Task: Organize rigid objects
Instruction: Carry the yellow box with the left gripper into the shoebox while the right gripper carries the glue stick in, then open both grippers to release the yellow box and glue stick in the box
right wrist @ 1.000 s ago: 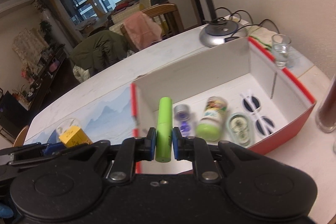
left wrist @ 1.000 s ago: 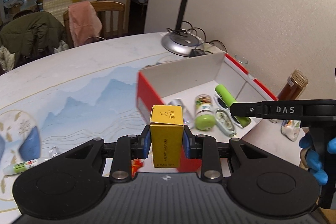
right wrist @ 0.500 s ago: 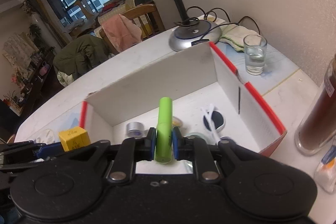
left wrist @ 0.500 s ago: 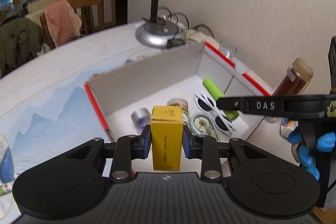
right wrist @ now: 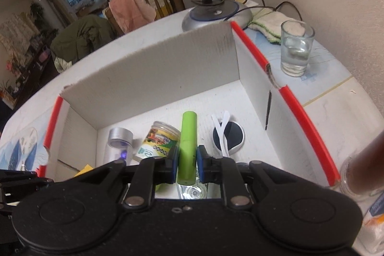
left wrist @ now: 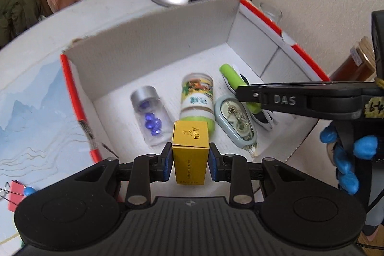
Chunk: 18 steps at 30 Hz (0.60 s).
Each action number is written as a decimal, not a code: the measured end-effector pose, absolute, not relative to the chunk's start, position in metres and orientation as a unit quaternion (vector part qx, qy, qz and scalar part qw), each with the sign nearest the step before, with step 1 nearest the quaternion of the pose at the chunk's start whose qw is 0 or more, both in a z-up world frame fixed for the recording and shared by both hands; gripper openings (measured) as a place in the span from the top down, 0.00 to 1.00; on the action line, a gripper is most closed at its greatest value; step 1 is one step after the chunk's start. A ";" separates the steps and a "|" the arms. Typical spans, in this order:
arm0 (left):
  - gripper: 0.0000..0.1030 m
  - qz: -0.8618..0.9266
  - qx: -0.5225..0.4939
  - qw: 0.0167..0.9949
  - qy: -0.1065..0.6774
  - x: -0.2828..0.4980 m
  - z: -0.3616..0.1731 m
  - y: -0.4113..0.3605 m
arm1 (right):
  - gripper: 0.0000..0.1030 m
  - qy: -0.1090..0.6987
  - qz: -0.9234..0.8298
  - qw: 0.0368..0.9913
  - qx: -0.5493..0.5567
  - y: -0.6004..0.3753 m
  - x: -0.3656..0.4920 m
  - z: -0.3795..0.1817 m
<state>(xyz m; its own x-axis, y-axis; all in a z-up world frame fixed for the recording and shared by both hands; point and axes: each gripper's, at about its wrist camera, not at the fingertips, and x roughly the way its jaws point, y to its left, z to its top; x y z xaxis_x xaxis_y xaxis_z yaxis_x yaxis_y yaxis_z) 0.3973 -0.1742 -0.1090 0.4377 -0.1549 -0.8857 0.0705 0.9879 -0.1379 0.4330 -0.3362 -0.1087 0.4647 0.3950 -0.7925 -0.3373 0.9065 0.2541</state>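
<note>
My left gripper [left wrist: 190, 161] is shut on a small yellow box [left wrist: 190, 152], held over the near part of a red-edged white box [left wrist: 153, 49]. My right gripper [right wrist: 188, 164] is shut on a green tube [right wrist: 188, 145], held inside the same white box [right wrist: 153, 68]; in the left wrist view that tube [left wrist: 236, 82] and the right gripper's finger [left wrist: 288, 100] show from the side. On the box floor lie a vial of blue beads [left wrist: 150, 116], a green-capped jar [left wrist: 197, 100], a correction tape [left wrist: 236, 121] and white sunglasses [right wrist: 228, 136].
A lamp base [right wrist: 216, 13] with cables stands behind the box. A glass of water [right wrist: 296, 49] and a cloth [right wrist: 266, 23] are to the box's right, with a brown bottle [left wrist: 355, 64] nearer. A red binder clip [left wrist: 15, 193] lies on the table at left. Chairs stand beyond the table.
Both grippers have come forward and down over the white box, each still gripping its object. The box interior now fills both views and the lamp head has left view.
</note>
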 end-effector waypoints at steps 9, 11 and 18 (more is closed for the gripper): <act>0.72 -0.055 -0.036 0.836 0.545 0.416 -0.122 -0.180 | 0.86 0.482 0.223 0.847 0.007 -0.330 0.434 -0.118; 0.72 -0.050 -0.040 0.835 0.546 0.421 -0.123 -0.181 | 0.86 0.483 0.226 0.846 0.005 -0.330 0.435 -0.120; 0.72 -0.044 -0.040 0.832 0.551 0.435 -0.130 -0.183 | 0.81 0.491 0.237 0.838 -0.002 -0.327 0.437 -0.121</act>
<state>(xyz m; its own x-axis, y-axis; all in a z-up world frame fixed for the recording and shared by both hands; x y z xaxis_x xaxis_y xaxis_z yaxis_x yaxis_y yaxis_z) 0.4345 -0.1833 -0.1295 0.3894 -0.1184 -0.9134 0.0292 0.9928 -0.1162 0.4366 -0.3274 -0.1209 0.4056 0.3949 -0.8243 -0.3992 0.8878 0.2289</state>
